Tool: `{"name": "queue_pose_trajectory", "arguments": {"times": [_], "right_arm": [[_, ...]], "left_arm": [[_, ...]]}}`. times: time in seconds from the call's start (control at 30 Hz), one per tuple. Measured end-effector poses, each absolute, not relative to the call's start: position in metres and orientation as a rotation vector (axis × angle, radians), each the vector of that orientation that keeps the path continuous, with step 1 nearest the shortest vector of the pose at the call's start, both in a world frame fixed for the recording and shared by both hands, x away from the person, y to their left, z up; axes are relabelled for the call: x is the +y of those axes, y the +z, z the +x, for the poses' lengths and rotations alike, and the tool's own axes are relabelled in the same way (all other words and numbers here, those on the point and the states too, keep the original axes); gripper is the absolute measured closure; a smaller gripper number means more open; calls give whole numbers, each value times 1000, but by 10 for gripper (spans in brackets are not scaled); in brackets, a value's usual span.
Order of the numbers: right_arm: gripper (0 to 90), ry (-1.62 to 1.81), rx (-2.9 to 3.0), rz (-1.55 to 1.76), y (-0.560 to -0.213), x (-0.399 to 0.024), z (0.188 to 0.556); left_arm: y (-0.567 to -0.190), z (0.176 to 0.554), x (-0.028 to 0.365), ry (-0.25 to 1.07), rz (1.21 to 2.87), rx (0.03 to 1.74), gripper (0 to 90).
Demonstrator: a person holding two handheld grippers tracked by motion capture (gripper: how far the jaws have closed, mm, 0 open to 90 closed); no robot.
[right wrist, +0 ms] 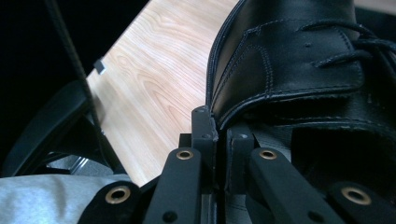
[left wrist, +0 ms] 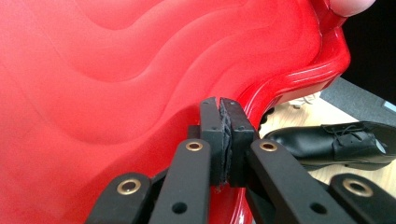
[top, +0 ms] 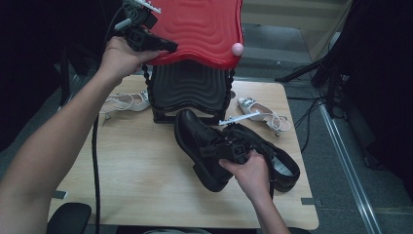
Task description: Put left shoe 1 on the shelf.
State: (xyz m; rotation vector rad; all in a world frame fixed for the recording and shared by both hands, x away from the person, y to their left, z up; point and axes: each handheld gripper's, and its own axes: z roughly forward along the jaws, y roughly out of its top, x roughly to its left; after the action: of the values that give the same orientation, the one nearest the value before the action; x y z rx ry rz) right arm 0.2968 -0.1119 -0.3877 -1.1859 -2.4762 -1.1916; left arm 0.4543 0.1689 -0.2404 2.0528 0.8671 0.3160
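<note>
Right hand-held gripper clamped the stiff collar of a weighty, smooth black leather lace-up shoe, a firm hold that suited its bulk.

Black tongs — brass rivets; bare forearms.

Dim room, dark surroundings; table evenly lit; glare on red lid; close-ups soft.

No lettering to read anywhere here: nothing printed on the red lid at the top of the frame, none on the black shoes at centre right, none on the wooden table below them.
</note>
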Motion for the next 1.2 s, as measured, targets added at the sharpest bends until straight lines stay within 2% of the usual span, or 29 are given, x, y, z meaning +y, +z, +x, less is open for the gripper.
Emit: {"name": "queue_pose_trajectory", "arguments": {"times": [0.2, 0.53, 0.77, 1.2], "right_arm": [[867, -1224, -2532, -1175, -361, -102, 309], [866, -1340, -2564, -1214, -349, -78, 350], [867, -1371, -2736, -1232, -356, -53, 367], [868, -1464, -2712, -1284, -376, -23, 390]], "left_arm": [[-240, 454, 169, 309, 2055, 868, 895], [-240, 454, 169, 303, 2055, 871, 900], [-241, 454, 169, 304, 2057, 868, 900], [-240, 454, 170, 292, 2068, 875, 900]]}}
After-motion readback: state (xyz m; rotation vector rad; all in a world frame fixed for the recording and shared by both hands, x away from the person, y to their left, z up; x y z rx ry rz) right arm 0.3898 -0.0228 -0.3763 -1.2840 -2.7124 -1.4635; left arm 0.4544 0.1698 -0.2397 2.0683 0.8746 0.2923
